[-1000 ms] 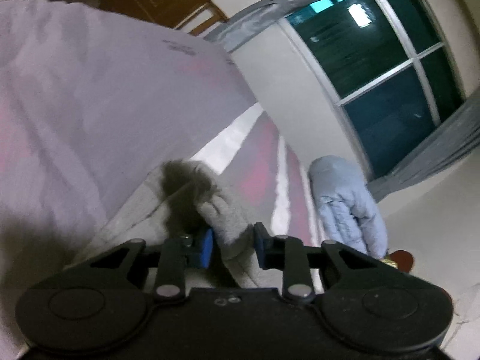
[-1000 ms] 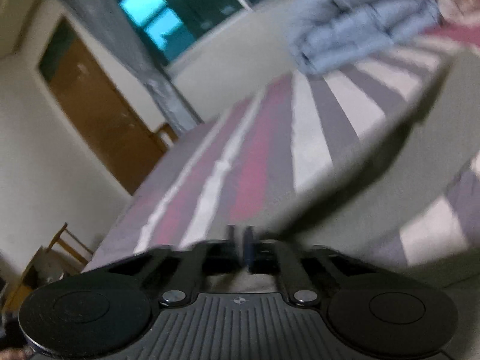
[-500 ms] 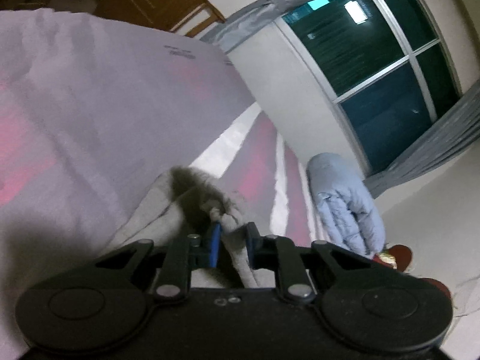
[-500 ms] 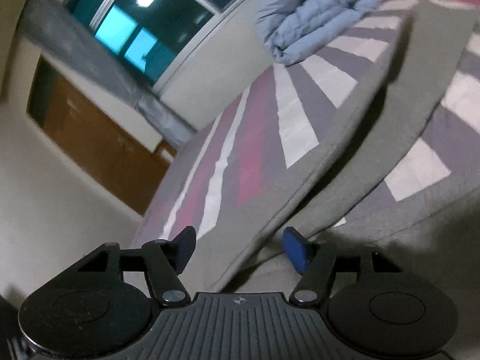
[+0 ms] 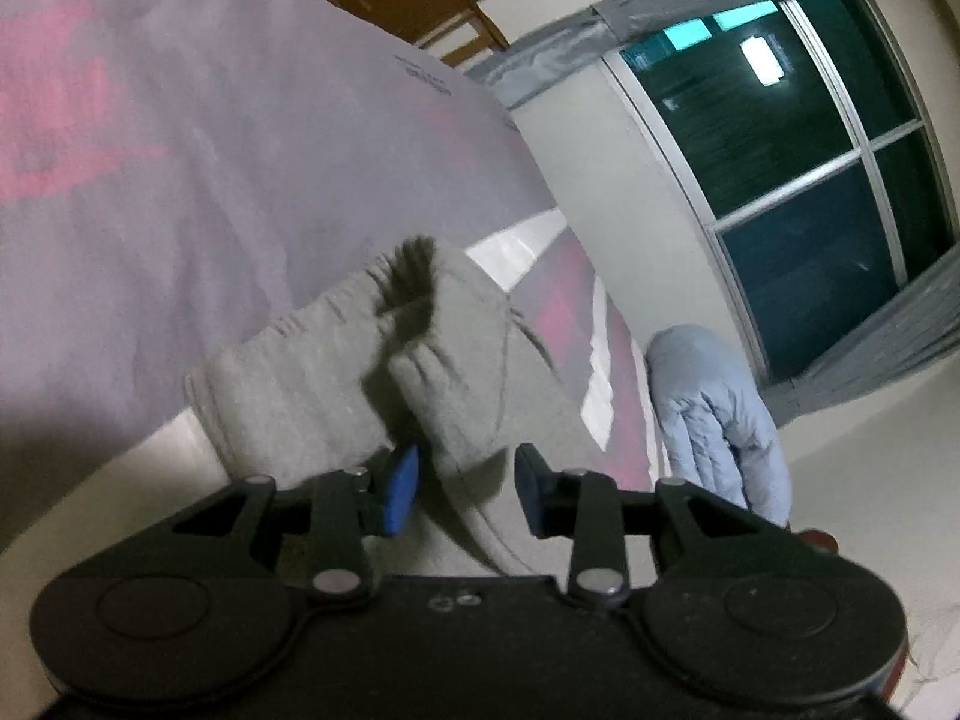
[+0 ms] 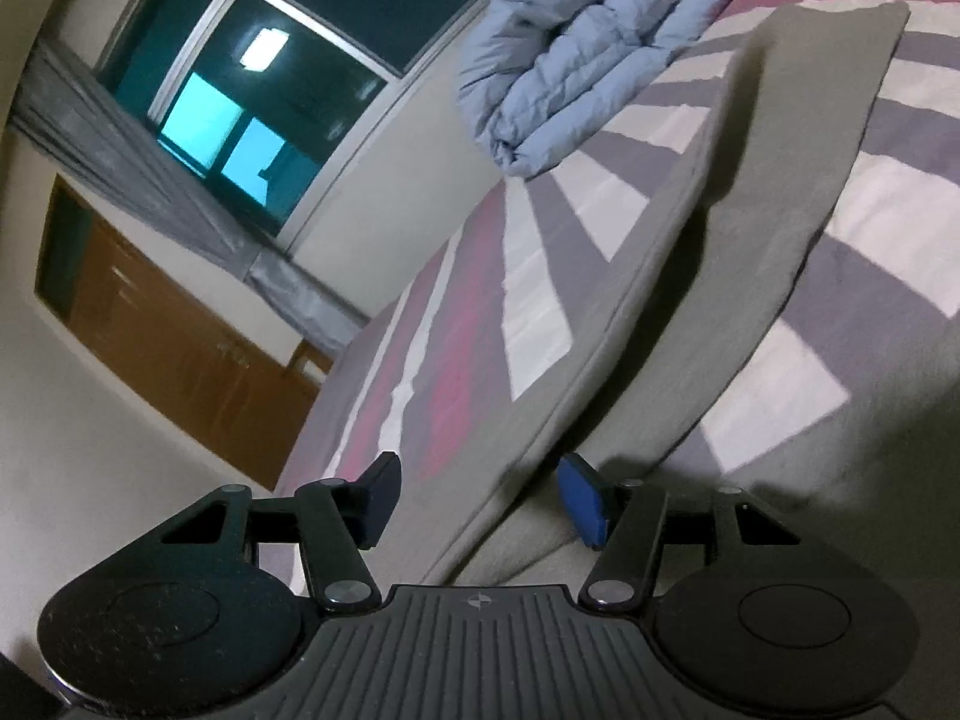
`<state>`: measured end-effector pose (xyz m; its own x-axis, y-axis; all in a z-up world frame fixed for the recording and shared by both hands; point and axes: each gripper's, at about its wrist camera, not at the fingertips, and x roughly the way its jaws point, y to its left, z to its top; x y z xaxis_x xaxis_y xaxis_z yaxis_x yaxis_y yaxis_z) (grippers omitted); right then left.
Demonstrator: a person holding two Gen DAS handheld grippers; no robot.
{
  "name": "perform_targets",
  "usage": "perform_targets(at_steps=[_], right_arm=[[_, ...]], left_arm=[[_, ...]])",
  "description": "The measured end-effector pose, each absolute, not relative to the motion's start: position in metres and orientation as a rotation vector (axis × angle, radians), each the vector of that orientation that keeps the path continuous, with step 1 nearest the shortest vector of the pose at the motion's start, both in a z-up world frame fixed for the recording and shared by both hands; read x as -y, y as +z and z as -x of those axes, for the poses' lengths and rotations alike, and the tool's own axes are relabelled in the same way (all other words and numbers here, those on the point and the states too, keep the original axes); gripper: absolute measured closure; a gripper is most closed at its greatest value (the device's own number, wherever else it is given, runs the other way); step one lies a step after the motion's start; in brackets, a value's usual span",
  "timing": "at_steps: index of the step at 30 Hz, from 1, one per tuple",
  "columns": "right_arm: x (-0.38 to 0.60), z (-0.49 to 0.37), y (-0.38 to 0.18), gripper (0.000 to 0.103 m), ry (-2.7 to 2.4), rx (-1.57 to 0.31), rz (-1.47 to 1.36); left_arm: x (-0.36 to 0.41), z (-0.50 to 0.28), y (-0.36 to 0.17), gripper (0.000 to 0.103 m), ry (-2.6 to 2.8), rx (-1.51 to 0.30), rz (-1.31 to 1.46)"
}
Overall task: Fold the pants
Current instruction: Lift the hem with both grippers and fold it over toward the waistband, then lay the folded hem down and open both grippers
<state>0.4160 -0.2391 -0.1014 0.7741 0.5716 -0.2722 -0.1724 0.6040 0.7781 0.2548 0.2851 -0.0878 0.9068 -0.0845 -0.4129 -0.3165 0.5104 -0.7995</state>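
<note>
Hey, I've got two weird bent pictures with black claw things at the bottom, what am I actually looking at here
There is no robot here. A person holds a two-finger gripper in each hand, and each gripper carries a wide-angle camera that looks forward along its fingers, which is why the room curves.

One picture is from the left gripper, the other from the right gripper. The black shapes at the bottom are the grippers, and the blue tips are their pads.

They are over a bed with a striped cover. Grey pants lie spread on it, and a folded blue quilt sits near the window.

Both sets of jaws have just been opening. Cloth from the pants lies between each pair, but neither appears to clamp it, so nothing is held.
</note>
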Motion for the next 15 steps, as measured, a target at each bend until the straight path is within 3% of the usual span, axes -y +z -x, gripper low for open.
perform_targets(at_steps=[11,12,13,14,15], right_arm=[[0.216,-0.456,-0.118,0.044,0.543,-0.636,-0.847],[0.210,-0.459,-0.117,0.055,0.560,-0.644,-0.833],[0.205,-0.464,-0.117,0.078,0.565,-0.659,-0.812],[0.201,-0.467,-0.118,0.093,0.556,-0.673,-0.793],[0.199,-0.468,-0.119,0.098,0.553,-0.678,-0.785]], left_arm=[[-0.296,-0.271,-0.095,0.077,0.187,-0.393,1.023],[-0.297,-0.273,-0.096,0.078,0.187,-0.395,1.027],[-0.299,-0.275,-0.096,0.078,0.184,-0.397,1.032],[-0.300,-0.276,-0.096,0.079,0.177,-0.403,1.027],[-0.301,-0.280,-0.094,0.083,0.175,-0.416,1.014]])
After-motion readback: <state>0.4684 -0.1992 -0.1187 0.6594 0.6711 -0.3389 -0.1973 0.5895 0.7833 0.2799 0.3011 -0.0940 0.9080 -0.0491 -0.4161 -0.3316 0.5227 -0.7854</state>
